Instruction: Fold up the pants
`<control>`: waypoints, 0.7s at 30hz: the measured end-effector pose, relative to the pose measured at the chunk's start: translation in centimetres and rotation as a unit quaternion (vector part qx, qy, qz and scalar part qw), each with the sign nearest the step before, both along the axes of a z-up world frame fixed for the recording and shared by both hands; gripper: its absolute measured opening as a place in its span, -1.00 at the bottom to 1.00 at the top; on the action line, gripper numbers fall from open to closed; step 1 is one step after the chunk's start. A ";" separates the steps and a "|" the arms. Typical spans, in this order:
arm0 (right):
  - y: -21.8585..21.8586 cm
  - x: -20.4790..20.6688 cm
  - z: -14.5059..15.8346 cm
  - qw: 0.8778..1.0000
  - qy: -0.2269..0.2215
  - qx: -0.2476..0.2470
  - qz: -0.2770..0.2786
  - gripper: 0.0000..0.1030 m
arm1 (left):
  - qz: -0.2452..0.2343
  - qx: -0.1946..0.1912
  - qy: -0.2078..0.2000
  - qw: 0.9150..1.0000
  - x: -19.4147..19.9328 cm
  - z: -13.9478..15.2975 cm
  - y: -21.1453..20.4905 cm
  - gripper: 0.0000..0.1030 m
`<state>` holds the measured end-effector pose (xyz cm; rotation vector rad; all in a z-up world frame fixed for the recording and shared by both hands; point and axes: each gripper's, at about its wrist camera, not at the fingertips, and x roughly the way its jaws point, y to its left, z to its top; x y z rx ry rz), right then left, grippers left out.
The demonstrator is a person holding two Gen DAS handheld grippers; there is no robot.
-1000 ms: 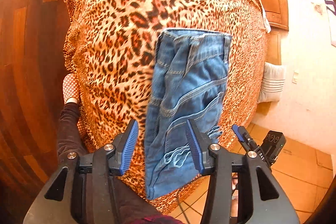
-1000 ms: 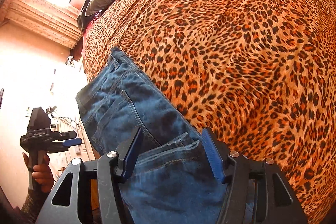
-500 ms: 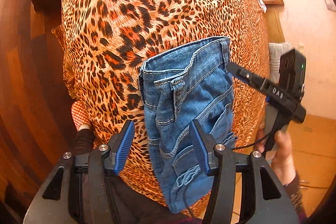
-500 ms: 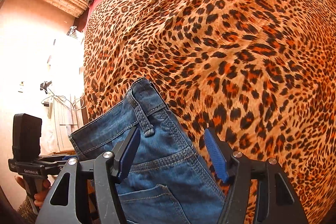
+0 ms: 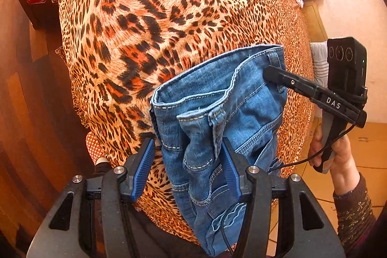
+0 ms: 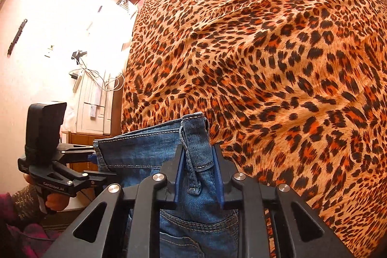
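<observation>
**Right tool pinches the waistband, left gapes**

My right gripper is clamped on the jeans at a belt loop. My left gripper stands wide apart, one waistband corner between its pads, ungripped. The jeans lie folded at six o'clock on the leopard-print bedspread.

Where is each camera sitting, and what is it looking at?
Left wrist: sits on the left gripper, looking along its open fingers at the jeans on the leopard-print bedspread; the right hand shows holding the right gripper.
Right wrist: sits on the right gripper, shut on the jeans' waistband; the left gripper shows at the far corner.
Shared: jeans, bedspread, and each other's gripper.
</observation>
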<state>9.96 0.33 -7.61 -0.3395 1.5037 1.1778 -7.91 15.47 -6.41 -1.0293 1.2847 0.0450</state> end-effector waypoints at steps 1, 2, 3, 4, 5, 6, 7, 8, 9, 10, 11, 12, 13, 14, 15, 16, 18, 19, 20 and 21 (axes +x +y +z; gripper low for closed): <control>-0.3 0.3 0.1 1.000 0.006 0.004 -0.007 -0.62 | 0.002 -0.002 -0.003 1.000 0.2 0.0 0.1 0.02; -0.6 0.5 0.1 1.000 0.010 0.007 -0.012 -0.62 | 0.002 -0.001 -0.002 1.000 0.6 0.0 0.2 0.02; -0.8 0.5 0.1 1.000 0.010 0.007 -0.015 -0.62 | 0.001 -0.003 -0.002 1.000 0.9 0.0 0.2 0.02; -0.9 0.7 0.0 1.000 0.010 0.004 -0.019 -0.62 | 0.000 -0.003 -0.002 1.000 1.2 -0.1 0.1 0.02; -1.3 0.9 0.0 1.000 0.015 0.004 -0.024 -0.61 | 0.000 -0.003 -0.003 1.000 1.4 -0.2 0.1 0.02; -1.5 1.1 0.0 0.999 0.019 0.003 -0.029 -0.56 | 0.003 -0.004 -0.003 1.000 1.7 -0.3 0.1 0.02; -1.5 1.1 -0.2 0.999 0.016 0.000 -0.032 -0.52 | 0.006 -0.008 -0.004 1.000 1.7 -0.5 0.1 0.02; -1.8 1.3 -0.3 0.999 0.020 -0.003 -0.033 -0.50 | 0.008 -0.012 -0.005 1.000 1.8 -0.6 0.3 0.02; -1.8 1.5 -0.6 0.999 0.021 -0.008 -0.035 -0.46 | 0.012 -0.018 -0.006 1.000 1.8 -0.7 0.4 0.02; -1.5 1.5 -0.9 0.999 0.018 -0.013 -0.038 -0.37 | 0.016 -0.025 -0.007 1.000 1.6 -0.8 0.6 0.01; -1.2 1.6 -1.3 0.999 0.020 -0.017 -0.038 -0.28 | 0.024 -0.032 -0.009 0.999 1.4 -1.0 0.8 0.00; -0.8 1.6 -1.7 0.999 0.023 -0.021 -0.037 -0.26 | 0.032 -0.036 -0.010 0.999 1.2 -1.2 1.0 -0.01; -0.5 1.6 -2.1 0.999 0.018 -0.023 -0.038 -0.23 | 0.039 -0.037 -0.009 0.999 1.0 -1.3 1.1 -0.15; -0.1 1.5 -2.1 0.999 0.007 -0.018 -0.035 -0.24 | 0.047 -0.035 -0.007 0.998 0.8 -1.5 1.2 -0.45; 0.5 1.1 -1.8 0.999 -0.013 -0.017 -0.024 -0.29 | 0.051 -0.030 -0.005 0.998 0.6 -1.6 1.3 -0.59; 1.0 0.6 -1.7 0.999 -0.038 -0.023 -0.009 -0.49 | 0.054 -0.026 -0.004 0.998 0.5 -1.8 1.2 -0.68; 1.7 -0.5 -1.4 0.998 -0.050 -0.027 0.011 -0.61 | 0.061 -0.016 -0.007 0.998 0.0 -1.3 1.1 -0.75; 1.7 -0.9 -0.8 0.998 -0.051 -0.022 0.017 -0.67 | 0.056 -0.005 -0.011 0.998 -0.1 -0.8 0.9 -0.76; 1.6 -1.4 0.0 0.998 -0.053 -0.014 0.021 -0.68 | 0.050 0.005 -0.019 0.999 -0.5 0.0 0.7 -0.77; 1.3 -1.6 0.7 0.999 -0.049 -0.004 0.021 -0.68 | 0.045 0.015 -0.026 0.999 -0.6 0.7 0.4 -0.77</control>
